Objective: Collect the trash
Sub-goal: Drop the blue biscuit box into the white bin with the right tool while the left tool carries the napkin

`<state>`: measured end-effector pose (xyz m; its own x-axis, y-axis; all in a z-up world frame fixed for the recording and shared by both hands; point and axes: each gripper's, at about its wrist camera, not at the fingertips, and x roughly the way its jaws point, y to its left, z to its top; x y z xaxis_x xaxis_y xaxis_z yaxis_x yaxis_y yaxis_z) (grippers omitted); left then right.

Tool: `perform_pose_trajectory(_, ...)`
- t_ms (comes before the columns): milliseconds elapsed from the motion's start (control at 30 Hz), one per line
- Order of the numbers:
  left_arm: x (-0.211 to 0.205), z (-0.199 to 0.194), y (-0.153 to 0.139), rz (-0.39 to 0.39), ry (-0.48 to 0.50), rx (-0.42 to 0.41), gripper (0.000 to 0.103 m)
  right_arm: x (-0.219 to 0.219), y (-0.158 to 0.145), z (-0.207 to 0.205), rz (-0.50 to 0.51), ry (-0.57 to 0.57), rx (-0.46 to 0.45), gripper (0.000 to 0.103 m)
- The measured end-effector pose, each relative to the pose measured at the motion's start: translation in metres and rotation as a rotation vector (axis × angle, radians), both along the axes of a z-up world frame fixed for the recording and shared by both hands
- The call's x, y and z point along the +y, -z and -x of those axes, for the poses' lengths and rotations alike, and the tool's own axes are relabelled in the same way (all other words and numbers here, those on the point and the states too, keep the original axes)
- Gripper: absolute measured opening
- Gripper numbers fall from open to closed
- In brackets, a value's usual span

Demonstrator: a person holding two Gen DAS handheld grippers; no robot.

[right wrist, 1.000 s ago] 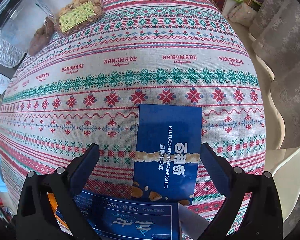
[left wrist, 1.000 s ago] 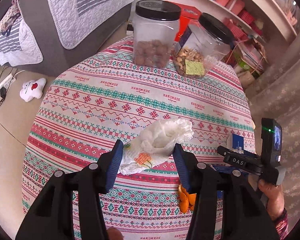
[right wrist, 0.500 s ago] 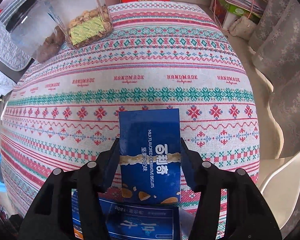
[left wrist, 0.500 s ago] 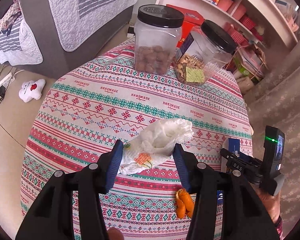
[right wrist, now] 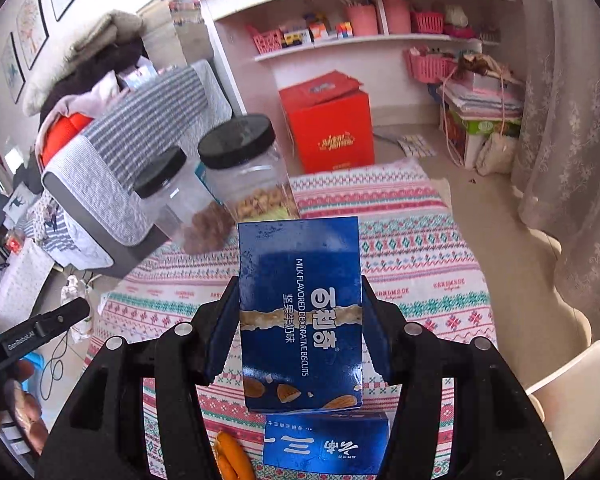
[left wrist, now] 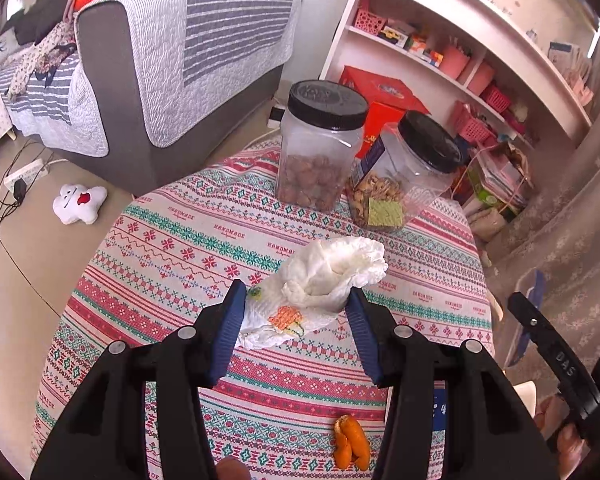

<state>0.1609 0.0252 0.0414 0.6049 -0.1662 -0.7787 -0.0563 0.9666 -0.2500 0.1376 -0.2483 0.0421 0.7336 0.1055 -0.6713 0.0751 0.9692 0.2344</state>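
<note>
My left gripper [left wrist: 296, 308] is shut on a crumpled white tissue [left wrist: 320, 284] with an orange print and holds it above the patterned tablecloth [left wrist: 172, 248]. My right gripper [right wrist: 300, 312] is shut on a blue biscuit box [right wrist: 300, 312] and holds it lifted off the table, tilted up. A second blue box [right wrist: 324, 446] lies on the table below it. An orange peel [left wrist: 350, 442] lies near the front edge; it also shows in the right wrist view [right wrist: 232, 456].
Two clear jars with black lids [left wrist: 322, 148] [left wrist: 404, 176] stand at the table's far side. A grey sofa [left wrist: 172, 64], a red box [right wrist: 330, 122] and white shelves [left wrist: 460, 40] lie beyond. A white chair [right wrist: 572, 392] stands at the right.
My right gripper closed on the blue biscuit box and lifted it off the table. My left gripper rose with the tissue still in it.
</note>
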Motion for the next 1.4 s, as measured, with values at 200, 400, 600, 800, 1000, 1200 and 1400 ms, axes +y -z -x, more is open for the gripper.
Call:
perform_pose_trajectory(200,-0.009,0.022,-0.025,-0.021,-0.049,-0.148,0.050,-0.019,-0.029,0.033,0.079,0.078,-0.158,0.053)
perform_pose_trajectory(400,-0.038,0.037,-0.035,-0.090,-0.021,-0.224,0.051,-0.047,-0.049,0.068,0.166,0.191,-0.239,0.053)
perform_pose_trajectory(600,-0.066,0.049,-0.035,-0.117,0.019,-0.241,0.051,-0.074,-0.060,0.101,0.252,0.281,-0.272,0.053)
perform_pose_trajectory(800,-0.098,0.062,-0.036,-0.130,0.077,-0.261,0.051,-0.109,-0.063,0.136,0.329,0.392,-0.262,0.053)
perform_pose_trajectory(1000,-0.134,0.075,-0.028,-0.158,0.154,-0.260,0.051,-0.165,-0.048,0.166,0.312,0.511,-0.141,0.053)
perform_pose_trajectory(1200,-0.171,0.089,-0.023,-0.163,0.228,-0.263,0.051,-0.198,-0.032,0.191,0.284,0.563,-0.039,0.079)
perform_pose_trajectory(1400,-0.218,0.109,-0.014,-0.136,0.310,-0.241,0.051,-0.221,-0.042,0.221,0.306,0.665,-0.081,0.096)
